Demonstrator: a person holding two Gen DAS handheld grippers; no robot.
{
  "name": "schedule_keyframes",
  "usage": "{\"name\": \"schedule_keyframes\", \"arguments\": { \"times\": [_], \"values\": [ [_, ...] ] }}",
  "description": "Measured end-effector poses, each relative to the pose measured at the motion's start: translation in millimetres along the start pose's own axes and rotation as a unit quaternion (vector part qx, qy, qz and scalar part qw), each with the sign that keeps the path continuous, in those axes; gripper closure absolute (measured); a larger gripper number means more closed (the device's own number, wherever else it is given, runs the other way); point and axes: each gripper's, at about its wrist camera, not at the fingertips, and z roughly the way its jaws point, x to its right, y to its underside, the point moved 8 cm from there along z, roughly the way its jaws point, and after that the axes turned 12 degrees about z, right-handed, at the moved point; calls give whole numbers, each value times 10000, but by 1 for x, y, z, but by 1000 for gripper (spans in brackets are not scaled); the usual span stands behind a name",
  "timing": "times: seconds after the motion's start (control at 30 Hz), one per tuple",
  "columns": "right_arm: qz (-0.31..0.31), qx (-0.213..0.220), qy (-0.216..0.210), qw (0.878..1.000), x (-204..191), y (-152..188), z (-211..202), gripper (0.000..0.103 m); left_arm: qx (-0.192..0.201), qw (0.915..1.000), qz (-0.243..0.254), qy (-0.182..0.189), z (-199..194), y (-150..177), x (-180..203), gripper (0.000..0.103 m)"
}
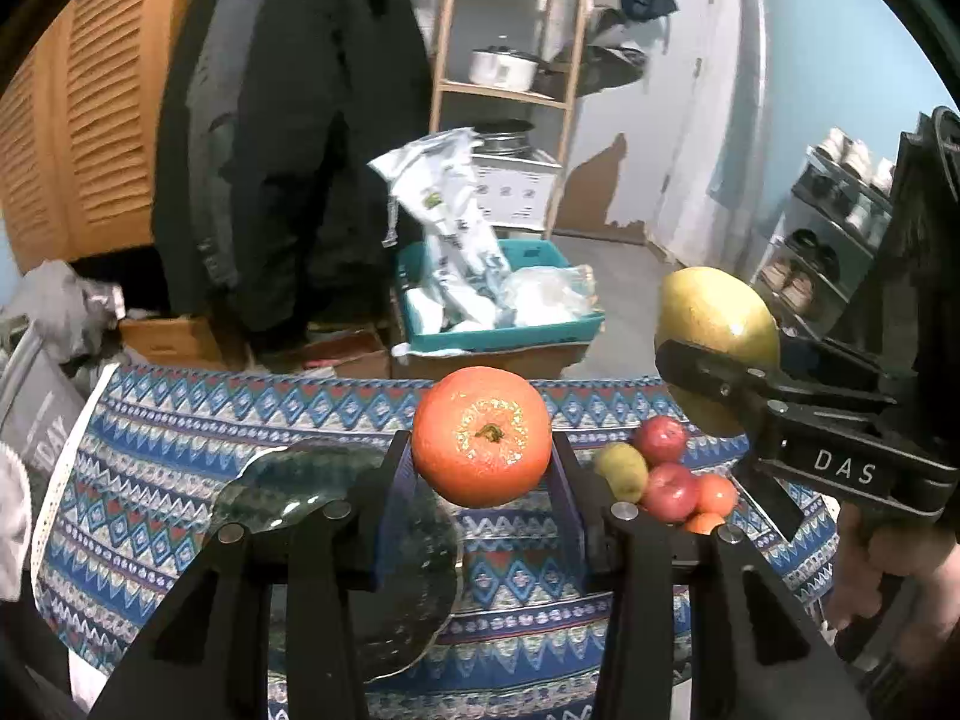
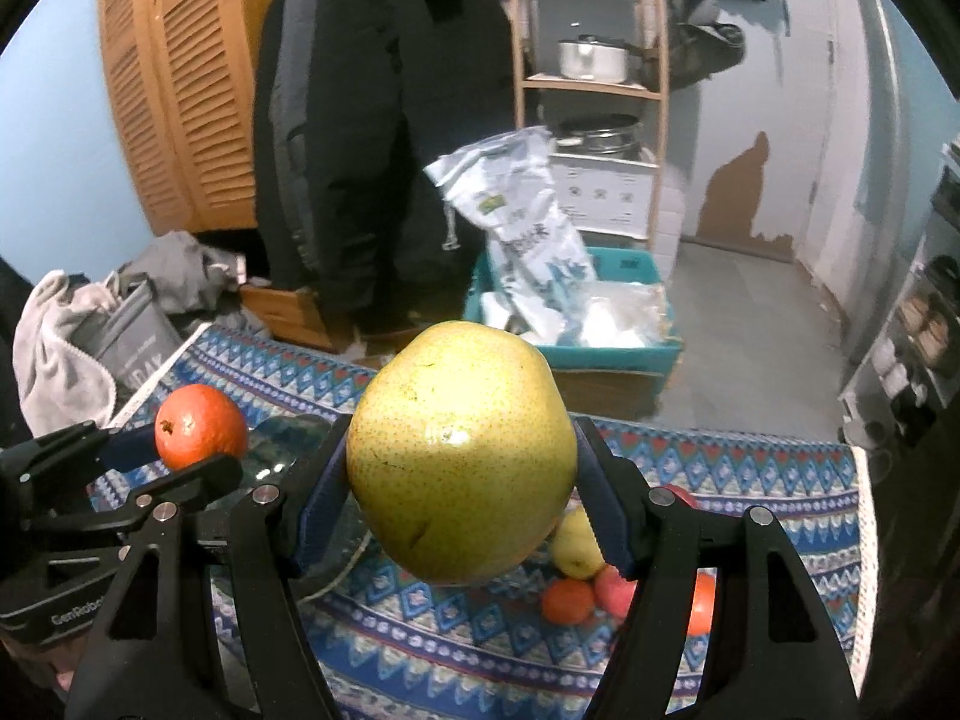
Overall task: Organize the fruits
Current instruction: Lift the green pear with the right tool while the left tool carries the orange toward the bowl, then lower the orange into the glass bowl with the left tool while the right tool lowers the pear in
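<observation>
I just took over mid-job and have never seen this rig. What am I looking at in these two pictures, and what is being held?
No robot arm here: a person carries a two-fingered tool in each hand, each with a camera looking along its fingers. The left camera shows the left tool shut on an orange; the right tool shows at that picture's right edge. The right camera shows the right tool shut on a yellow-green pear. Below lie a patterned cloth, a glass plate and a small pile of loose fruit.
</observation>
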Motion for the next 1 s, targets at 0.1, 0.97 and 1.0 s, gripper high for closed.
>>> {"name": "schedule_keyframes", "arguments": {
  "times": [0.1,0.97,1.0],
  "values": [
    [-65,-106,-111,9999,-16,2,11,33,-50,9998,-137,-98,0,7,-19,59],
    [-365,-1195,-599,9903,-120,46,118,33,-979,9899,-813,-629,47,93,-123,59],
    [-356,-1265,-592,9896,-121,50,123,33,-1067,9887,-850,-617,51,98,-125,59]
  ]
}}
